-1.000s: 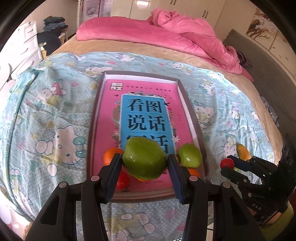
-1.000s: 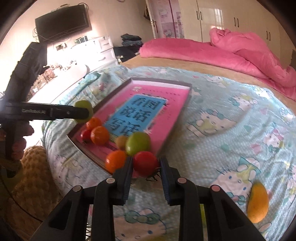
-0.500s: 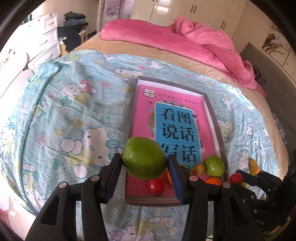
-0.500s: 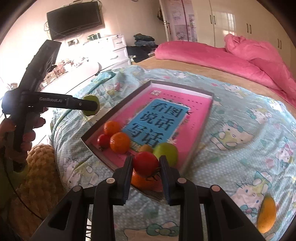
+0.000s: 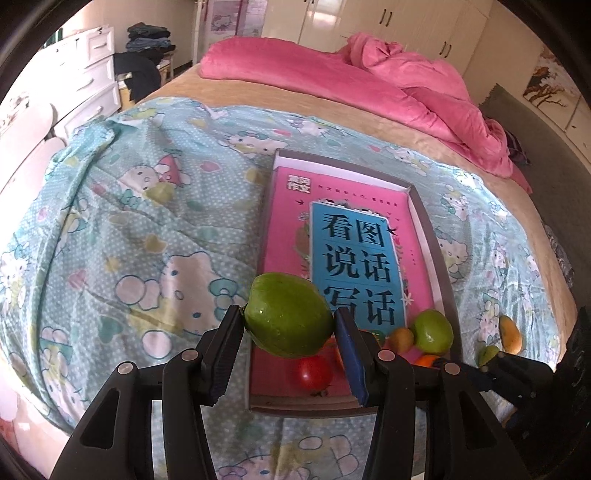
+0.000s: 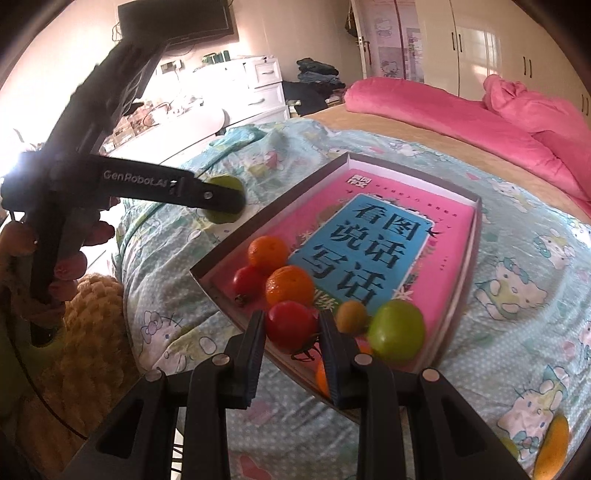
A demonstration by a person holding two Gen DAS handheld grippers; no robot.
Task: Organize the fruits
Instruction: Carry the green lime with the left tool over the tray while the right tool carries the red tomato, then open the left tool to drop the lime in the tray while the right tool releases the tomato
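While the left gripper [image 5: 289, 334] pinches a large green fruit [image 5: 288, 314] between its two fingers, the left wrist view looks down a bed covered by a pale blue cartoon-cat sheet [image 5: 147, 236]. Beyond the fruit lies a shallow grey-rimmed box [image 5: 432, 240] holding a pink book with a blue title panel [image 5: 354, 251]; at the box's near end sit a red tomato [image 5: 314, 373], a small orange fruit [image 5: 402, 339] and a smaller green fruit [image 5: 432, 330]. A yellow-orange mango [image 5: 511, 330] lies on the sheet right of the box. A rumpled pink duvet [image 5: 406, 85] is heaped at the far end, with white drawers [image 5: 92, 74] at left and white wardrobe doors behind. From the right wrist view, the right gripper [image 6: 291, 328] is closed on a red tomato [image 6: 290, 325] at the box's near edge [image 6: 210, 280]. Inside rest two oranges [image 6: 290, 286], another tomato [image 6: 248, 281], a small yellow-orange fruit [image 6: 351, 315] and a green fruit [image 6: 396, 330]. The left gripper [image 6: 221, 199] is seen side-on, holding its green fruit [image 6: 225, 182] over the sheet left of the box. A dark television [image 6: 177, 18] hangs on the wall.
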